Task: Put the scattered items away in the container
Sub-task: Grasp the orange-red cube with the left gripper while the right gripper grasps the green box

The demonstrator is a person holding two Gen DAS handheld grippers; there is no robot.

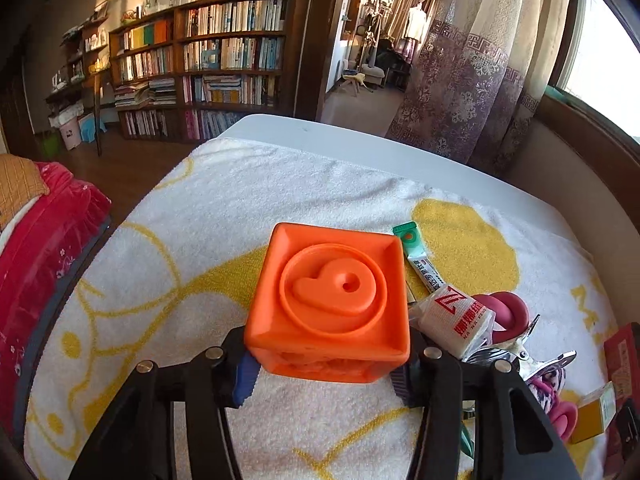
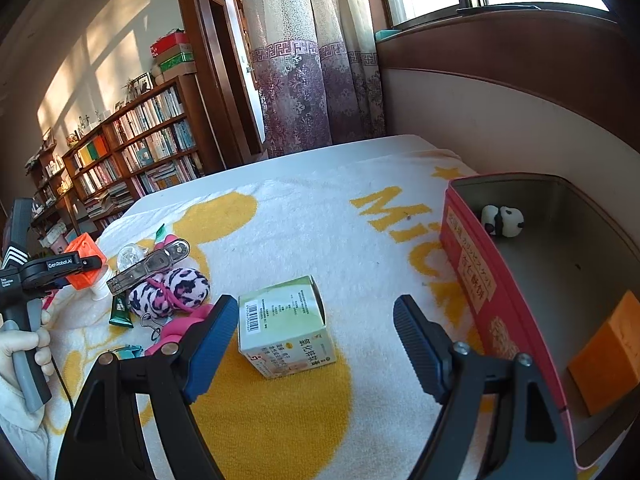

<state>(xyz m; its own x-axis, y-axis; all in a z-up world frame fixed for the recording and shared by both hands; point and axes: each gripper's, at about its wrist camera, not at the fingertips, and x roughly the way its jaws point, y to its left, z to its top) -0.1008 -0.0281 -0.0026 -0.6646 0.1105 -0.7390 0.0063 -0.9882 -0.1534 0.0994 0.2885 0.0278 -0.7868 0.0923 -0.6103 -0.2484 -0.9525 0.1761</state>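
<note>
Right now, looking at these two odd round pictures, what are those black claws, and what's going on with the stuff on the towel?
No robot here: a person holds a two-finger gripper in each hand, each with a wide-angle camera looking along its fingers. One picture is from the left gripper, whose pads press the sides of an orange plastic cube. The other is from the right gripper, open and empty, a small green-and-white cardboard box lying between its fingers. On the white-and-yellow towel lies a pile including a pink spotted fuzzy toy and a metal clip. The red tin container already holds a panda figure and an orange block.
</note>
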